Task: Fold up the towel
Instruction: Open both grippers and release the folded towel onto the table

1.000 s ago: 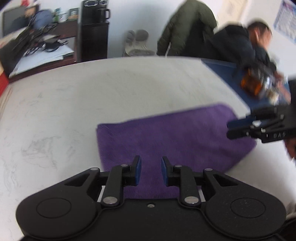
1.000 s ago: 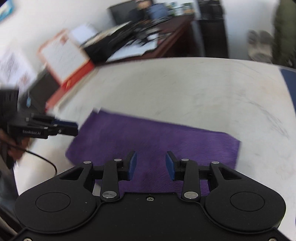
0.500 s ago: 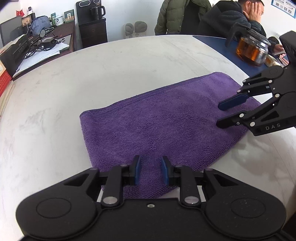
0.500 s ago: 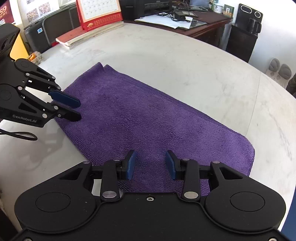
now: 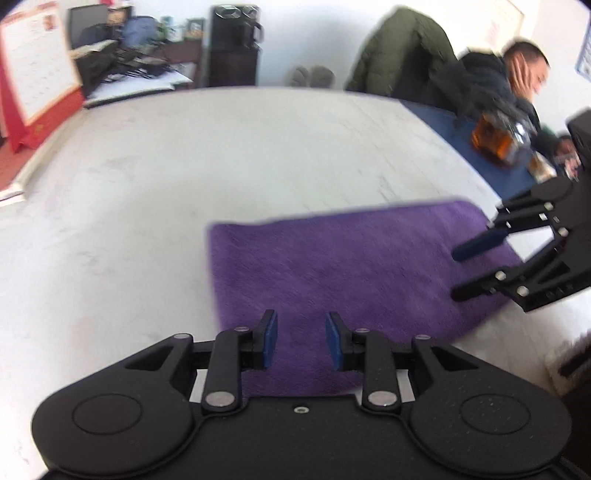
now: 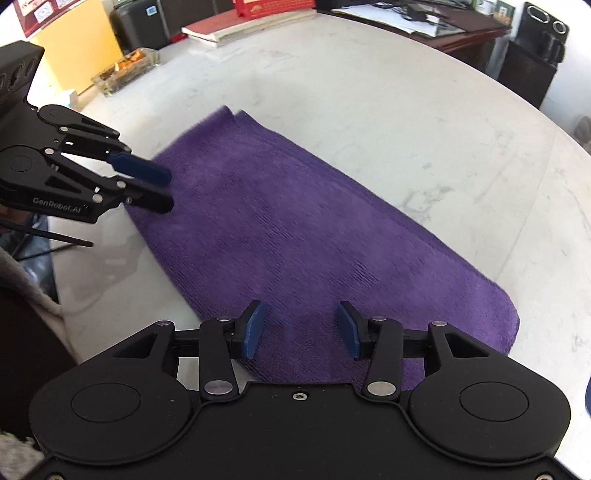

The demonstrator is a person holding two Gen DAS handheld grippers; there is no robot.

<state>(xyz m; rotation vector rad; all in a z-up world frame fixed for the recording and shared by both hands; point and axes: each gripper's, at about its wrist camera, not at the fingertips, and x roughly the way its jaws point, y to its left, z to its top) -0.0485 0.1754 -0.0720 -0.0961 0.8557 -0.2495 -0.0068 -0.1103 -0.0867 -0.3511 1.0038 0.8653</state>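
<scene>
A large white marble-patterned round table (image 6: 369, 92) fills an office room, with a dark wooden desk (image 6: 461, 26) behind it. One purple terry towel (image 6: 295, 229), folded into a long flat rectangle, lies on the table near its front edge. Two black two-finger grippers with blue pads hang over it, one at each short end. The left gripper (image 5: 301, 341) has its jaws opening, nothing between them, the towel's end below. The right gripper (image 6: 301, 328) has its jaws opening too, wider, and grips nothing. One glass teapot of amber liquid (image 5: 498, 142) stands on one blue mat (image 5: 461, 140). One seated person (image 5: 495, 74) in a dark jacket is beyond it.
</scene>
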